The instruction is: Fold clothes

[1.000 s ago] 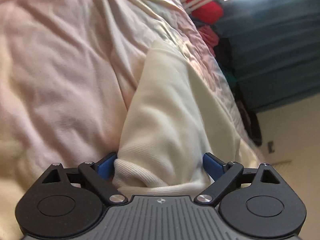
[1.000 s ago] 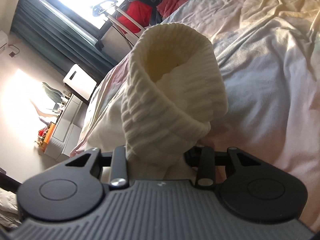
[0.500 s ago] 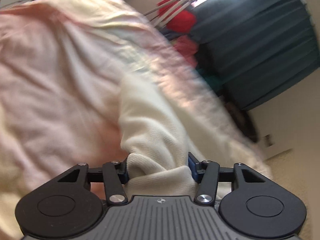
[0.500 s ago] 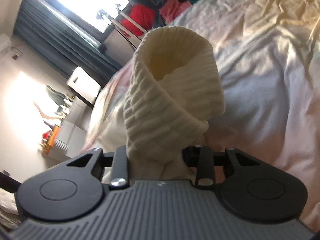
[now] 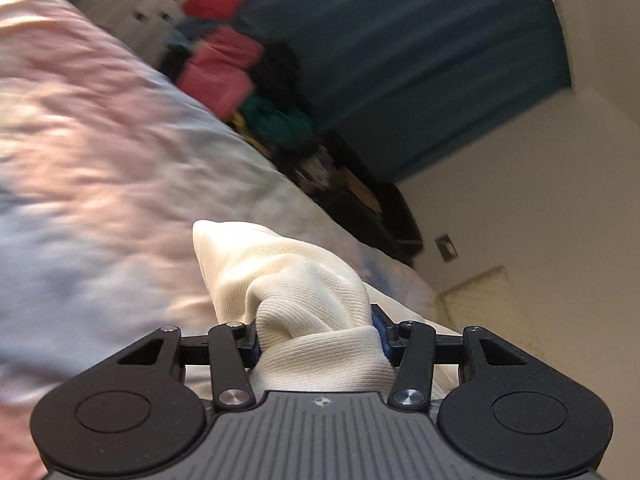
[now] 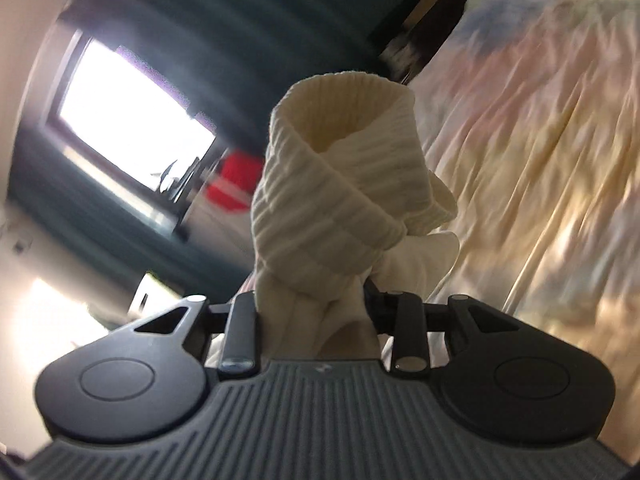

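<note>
A cream knit sweater is bunched between the blue-padded fingers of my left gripper, which is shut on it just above the bed sheet. In the right wrist view, the same sweater's ribbed cuff stands up in a loose tube out of my right gripper, which is shut on the fabric below it. The pads of both grippers are mostly hidden by cloth. Both views are blurred by motion.
The rumpled pale pink and cream sheet covers the bed. Beyond its edge lie piled red, pink and green clothes, a dark teal curtain, a bright window and a beige wall.
My left gripper closed from wide open onto the sweater and swung toward the bed's edge. The right gripper kept its hold on the cuff and turned up toward the window and curtain.
</note>
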Motion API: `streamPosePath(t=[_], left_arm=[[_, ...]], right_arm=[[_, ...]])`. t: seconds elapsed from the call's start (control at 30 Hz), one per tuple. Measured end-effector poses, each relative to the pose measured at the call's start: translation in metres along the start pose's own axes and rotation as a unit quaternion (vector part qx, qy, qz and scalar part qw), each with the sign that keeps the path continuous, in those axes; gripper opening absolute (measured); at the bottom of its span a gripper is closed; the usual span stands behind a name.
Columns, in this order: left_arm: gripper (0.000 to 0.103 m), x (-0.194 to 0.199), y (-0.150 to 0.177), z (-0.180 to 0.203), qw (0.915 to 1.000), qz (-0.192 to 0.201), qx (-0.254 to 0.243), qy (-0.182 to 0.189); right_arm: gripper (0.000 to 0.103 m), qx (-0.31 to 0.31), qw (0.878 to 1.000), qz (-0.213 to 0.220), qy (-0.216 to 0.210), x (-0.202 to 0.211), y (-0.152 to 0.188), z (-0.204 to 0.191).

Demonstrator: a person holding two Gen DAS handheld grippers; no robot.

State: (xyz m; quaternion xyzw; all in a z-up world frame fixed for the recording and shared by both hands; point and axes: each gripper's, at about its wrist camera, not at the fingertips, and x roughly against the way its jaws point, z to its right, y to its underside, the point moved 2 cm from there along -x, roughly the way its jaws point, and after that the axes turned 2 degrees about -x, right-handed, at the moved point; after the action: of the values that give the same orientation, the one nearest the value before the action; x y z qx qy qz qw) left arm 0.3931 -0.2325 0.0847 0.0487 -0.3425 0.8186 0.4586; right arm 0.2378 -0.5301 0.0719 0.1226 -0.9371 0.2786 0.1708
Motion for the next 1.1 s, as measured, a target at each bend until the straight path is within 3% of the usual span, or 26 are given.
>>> streamPosePath(t=[0.1, 0.23, 0.33, 0.47, 0.6, 0.7, 0.77, 0.83, 0.9, 1.0, 1.1], left_arm=[[0.05, -0.082, -0.006, 0.035, 0.9998, -0.017, -0.009, 0.01], [0.05, -0.176, 0.002, 0.056, 0.9988, -0.044, -0.02, 0.012], [0.05, -0.218, 0.021, 0.041, 0.9976, -0.063, -0.021, 0.021], [0.05, -0.243, 0.061, -0.01, 0.9956, -0.088, -0.014, 0.03], [0.049, -0.244, 0.09, -0.052, 0.9938, -0.105, -0.009, 0.035], [0.052, -0.245, 0.11, -0.075, 0.9905, -0.133, -0.034, 0.009], [0.055, -0.242, 0.116, -0.078, 0.9884, -0.14, -0.06, 0.01], [0.061, -0.235, 0.117, -0.07, 0.9857, -0.146, -0.085, -0.001], [0.066, -0.224, 0.115, -0.053, 0.9806, -0.147, -0.123, -0.039], [0.077, -0.193, 0.11, -0.014, 0.9699, -0.145, -0.185, -0.064], [0.082, -0.154, 0.105, 0.027, 0.9617, -0.134, -0.23, -0.065]], right_arm=[[0.035, -0.019, 0.999, 0.029, 0.023, -0.012, -0.064, 0.025], [0.035, -0.044, 0.998, 0.03, 0.036, -0.025, -0.077, 0.072], [0.035, -0.062, 0.997, 0.03, 0.045, -0.035, -0.084, 0.108], [0.034, -0.087, 0.994, 0.029, 0.057, -0.049, -0.093, 0.156], [0.034, -0.111, 0.991, 0.029, 0.068, -0.062, -0.102, 0.204], [0.035, -0.133, 0.988, 0.019, 0.08, -0.058, -0.068, 0.235], [0.041, -0.141, 0.986, 0.01, 0.092, -0.057, -0.043, 0.256], [0.044, -0.155, 0.983, 0.007, 0.099, -0.051, -0.028, 0.267], [0.048, -0.174, 0.98, 0.011, 0.098, -0.04, -0.027, 0.267], [0.049, -0.165, 0.974, 0.011, 0.157, -0.015, -0.031, 0.245], [0.049, -0.123, 0.977, 0.021, 0.173, 0.019, -0.037, 0.211]])
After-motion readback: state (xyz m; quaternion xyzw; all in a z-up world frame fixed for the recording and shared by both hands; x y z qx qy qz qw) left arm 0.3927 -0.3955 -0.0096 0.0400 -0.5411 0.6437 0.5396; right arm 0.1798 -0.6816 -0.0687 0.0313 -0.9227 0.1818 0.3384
